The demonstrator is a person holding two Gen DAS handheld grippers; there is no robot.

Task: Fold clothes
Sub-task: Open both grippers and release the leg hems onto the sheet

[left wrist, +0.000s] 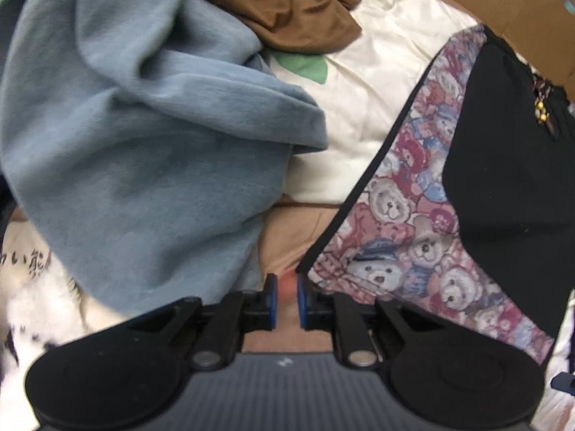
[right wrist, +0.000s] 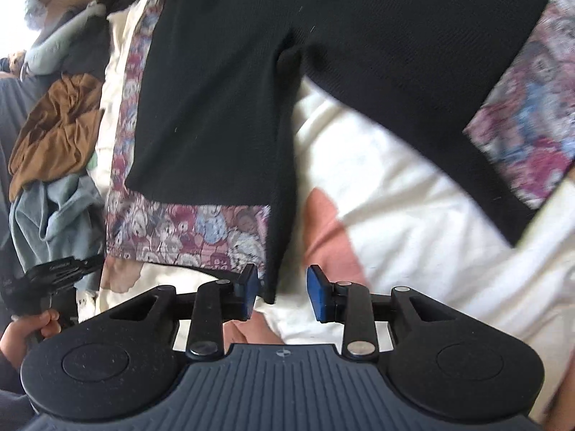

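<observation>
A black top (left wrist: 503,161) with a teddy-bear print border (left wrist: 395,244) lies spread flat on a white cover (left wrist: 377,89). My left gripper (left wrist: 288,287) hovers low at the border's near corner. Its jaws stand a narrow gap apart, and only peach sheet shows between them. In the right wrist view the black top (right wrist: 222,107) fills the middle, with its printed hem (right wrist: 187,233) toward me and one sleeve (right wrist: 431,72) stretching right to a printed cuff (right wrist: 532,136). My right gripper (right wrist: 282,287) is open, and the hem's black side edge lies just ahead of its left finger.
A crumpled blue sweatshirt (left wrist: 143,143) and a brown garment (left wrist: 294,3) are piled left of the top. Cardboard (left wrist: 503,0) lies beyond the pile. In the right wrist view a hand (right wrist: 25,330) holds the left gripper (right wrist: 61,273) beside the blue sweatshirt (right wrist: 54,215).
</observation>
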